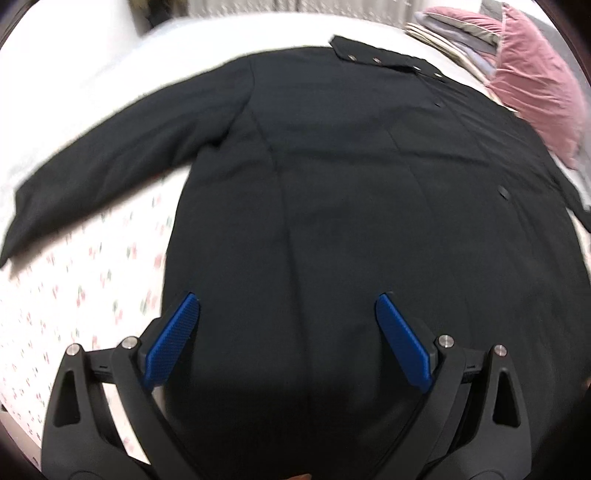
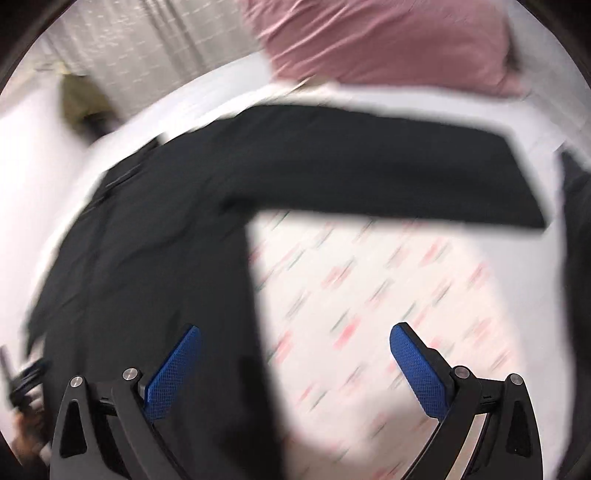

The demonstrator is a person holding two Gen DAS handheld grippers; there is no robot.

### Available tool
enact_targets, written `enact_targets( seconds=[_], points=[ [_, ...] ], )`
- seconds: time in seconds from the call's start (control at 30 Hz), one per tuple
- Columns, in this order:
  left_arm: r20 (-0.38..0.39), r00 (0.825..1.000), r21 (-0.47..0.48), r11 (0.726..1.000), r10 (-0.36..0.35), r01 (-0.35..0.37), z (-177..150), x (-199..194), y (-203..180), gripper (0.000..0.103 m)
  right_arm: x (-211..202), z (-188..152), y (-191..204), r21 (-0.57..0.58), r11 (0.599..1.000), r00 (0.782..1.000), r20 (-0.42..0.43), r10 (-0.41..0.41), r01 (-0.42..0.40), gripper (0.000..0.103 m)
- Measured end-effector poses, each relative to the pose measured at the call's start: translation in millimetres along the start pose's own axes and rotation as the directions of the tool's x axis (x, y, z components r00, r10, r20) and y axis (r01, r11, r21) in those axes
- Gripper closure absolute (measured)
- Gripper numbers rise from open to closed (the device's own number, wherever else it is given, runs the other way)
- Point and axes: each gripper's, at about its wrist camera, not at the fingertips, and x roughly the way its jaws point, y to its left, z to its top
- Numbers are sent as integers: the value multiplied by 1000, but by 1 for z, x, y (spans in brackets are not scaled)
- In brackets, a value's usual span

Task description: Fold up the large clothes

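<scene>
A large black coat (image 1: 351, 192) lies spread flat on a bed with a floral sheet (image 1: 74, 288). Its collar with metal snaps (image 1: 376, 59) points to the far side and one sleeve (image 1: 92, 173) stretches out to the left. My left gripper (image 1: 288, 306) is open and empty above the coat's lower body. In the blurred right wrist view the coat (image 2: 155, 229) lies at the left with its other sleeve (image 2: 388, 166) reaching right. My right gripper (image 2: 295, 339) is open and empty over the coat's right edge and the sheet (image 2: 388, 295).
A pink pillow (image 1: 535, 85) and a stack of folded cloth (image 1: 450, 33) lie at the far right of the bed. The pillow (image 2: 388, 40) also shows at the top of the right wrist view. A curtain (image 2: 147, 48) hangs behind the bed.
</scene>
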Motion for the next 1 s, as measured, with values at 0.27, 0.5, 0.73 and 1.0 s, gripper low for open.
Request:
enact_targets(
  seconds=[0.27,0.5,0.73,1.0],
  points=[
    [-147,985,-34,996,-91,87,-56,-21,48,6,-15,-93,-10,33,978,971,-120,208,-205,5],
    [-198,912,-111,933,-359,343,-104,-43,45,63,-31,-136,-25,74,942,916,-219,336,-328,81],
    [-283,865,-116,910,-414,397,-135,-51,42,64,-37,-148,-28,86,947,919,-229,322,-310,86],
    [-386,875,6,948,-292,318,-156,-89,24,55,-69,-122,16,-124,992,989,-149,-12,-7,78]
  ],
)
